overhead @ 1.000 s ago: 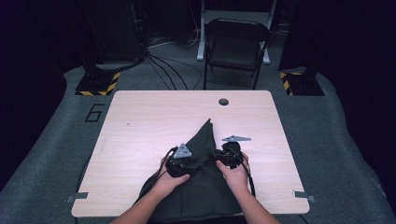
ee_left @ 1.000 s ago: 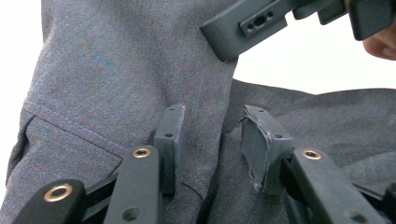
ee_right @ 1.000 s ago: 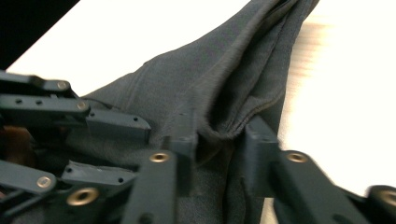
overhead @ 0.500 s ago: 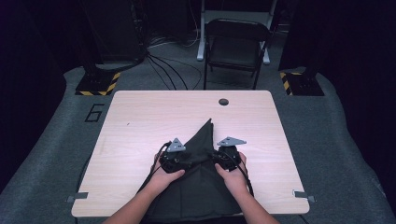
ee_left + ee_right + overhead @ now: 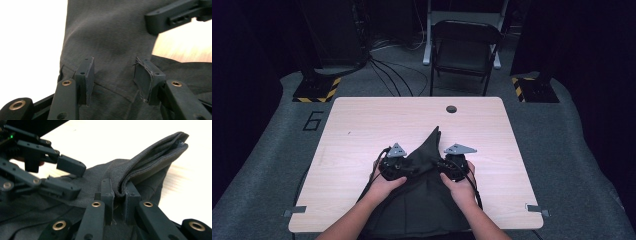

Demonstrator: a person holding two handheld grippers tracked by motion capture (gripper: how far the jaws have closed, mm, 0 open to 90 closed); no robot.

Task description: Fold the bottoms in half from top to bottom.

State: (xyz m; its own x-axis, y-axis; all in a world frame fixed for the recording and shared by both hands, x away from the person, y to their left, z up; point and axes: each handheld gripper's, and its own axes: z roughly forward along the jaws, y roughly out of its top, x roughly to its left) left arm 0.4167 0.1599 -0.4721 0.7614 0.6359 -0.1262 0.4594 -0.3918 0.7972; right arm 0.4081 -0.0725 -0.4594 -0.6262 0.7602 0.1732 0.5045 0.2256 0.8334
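A dark grey garment (image 5: 424, 205) lies on the pale wooden table (image 5: 362, 130), bunched into a peak (image 5: 435, 134) that points to the far side. My left gripper (image 5: 408, 164) hovers at the peak's left flank. In the left gripper view its jaws (image 5: 113, 77) are open and have just been opening, with a seam of the cloth (image 5: 110, 50) behind the bare pads. My right gripper (image 5: 439, 164) is at the right flank. Its jaws (image 5: 120, 195) have just been closing and are shut on a raised fold of the garment (image 5: 150, 162).
A round hole (image 5: 451, 109) marks the table's far edge. A black folding chair (image 5: 464, 50) stands beyond it, with cables (image 5: 387, 75) on the floor and striped stand bases (image 5: 317, 90) at both far corners. The garment hangs over the near edge between the forearms.
The left gripper has risen a little and drifted left, and its jaws stand wider. The right gripper has stayed in place and pinched the fold.
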